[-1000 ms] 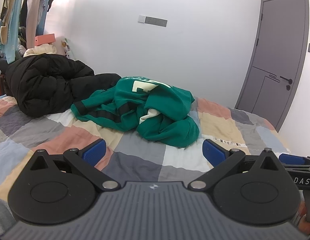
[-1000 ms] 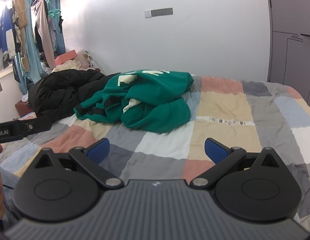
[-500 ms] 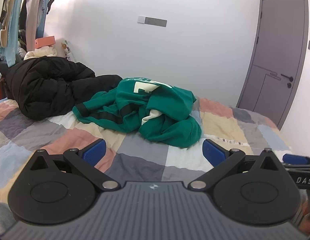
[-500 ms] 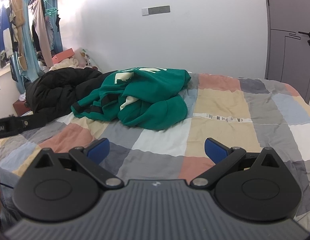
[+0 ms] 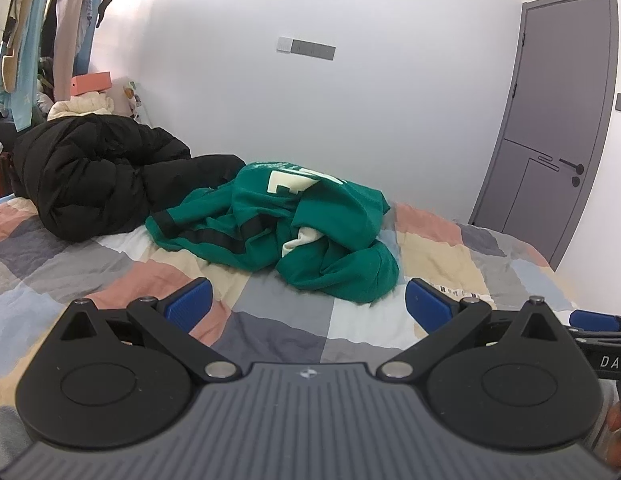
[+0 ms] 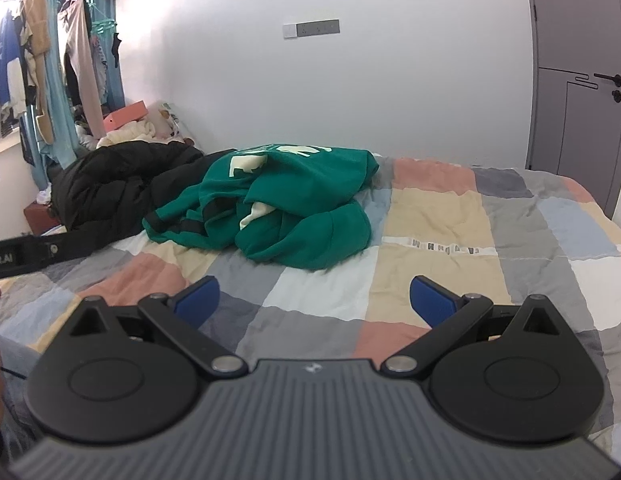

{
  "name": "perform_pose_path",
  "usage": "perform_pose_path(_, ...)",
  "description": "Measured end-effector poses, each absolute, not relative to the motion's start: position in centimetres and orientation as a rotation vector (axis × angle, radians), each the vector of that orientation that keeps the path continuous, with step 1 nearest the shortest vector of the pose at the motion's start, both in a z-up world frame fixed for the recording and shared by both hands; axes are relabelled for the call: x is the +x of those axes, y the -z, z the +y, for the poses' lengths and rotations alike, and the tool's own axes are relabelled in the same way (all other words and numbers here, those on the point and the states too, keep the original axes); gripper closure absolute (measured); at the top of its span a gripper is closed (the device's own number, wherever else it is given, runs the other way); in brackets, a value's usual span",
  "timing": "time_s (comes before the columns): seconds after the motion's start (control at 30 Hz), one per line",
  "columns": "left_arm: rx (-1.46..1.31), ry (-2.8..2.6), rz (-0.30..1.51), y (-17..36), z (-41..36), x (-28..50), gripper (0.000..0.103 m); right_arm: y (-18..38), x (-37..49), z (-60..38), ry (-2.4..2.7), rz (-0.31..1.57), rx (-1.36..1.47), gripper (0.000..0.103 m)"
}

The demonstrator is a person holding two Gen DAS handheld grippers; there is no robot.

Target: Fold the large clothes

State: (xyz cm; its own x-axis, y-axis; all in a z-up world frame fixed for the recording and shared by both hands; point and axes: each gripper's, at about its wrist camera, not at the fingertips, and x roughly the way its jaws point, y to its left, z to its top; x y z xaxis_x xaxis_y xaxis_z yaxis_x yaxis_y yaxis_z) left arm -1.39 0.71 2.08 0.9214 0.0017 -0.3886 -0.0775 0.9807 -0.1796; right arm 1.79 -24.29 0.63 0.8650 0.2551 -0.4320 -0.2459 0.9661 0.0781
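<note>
Patchwork bed (image 6: 430, 216): I saw the green sweatshirt (image 5: 278, 224) heaped far ahead, lying left-right; left gripper (image 5: 308, 306) and right gripper (image 6: 312, 298) both gaped empty, about equally near.

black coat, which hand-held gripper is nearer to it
Left. The left hand-held gripper hovers open nearer the black coat; the right hand-held gripper, also open, is further right of it.

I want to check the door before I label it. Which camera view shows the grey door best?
The left wrist view shows the grey door best: its top edge, both sides, handle and lower part are all in frame. The right wrist view shows the same door cut off by the picture's top and right edges, though its handle is visible.
</note>
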Motion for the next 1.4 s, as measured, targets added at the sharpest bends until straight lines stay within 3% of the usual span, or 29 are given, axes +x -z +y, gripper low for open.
perform_pose_path(0.87,-0.197,-0.053,0.326,-4.9,-0.5,-5.5,0.0,-1.9,0.5,-24.9,-0.311,0.453,0.057,0.0)
perform_pose_path(1.4,-0.203,-0.051,0.362,-4.2,-0.2,-3.1,0.0,-1.0,1.5,-25.0,-0.293,0.473,0.078,0.0)
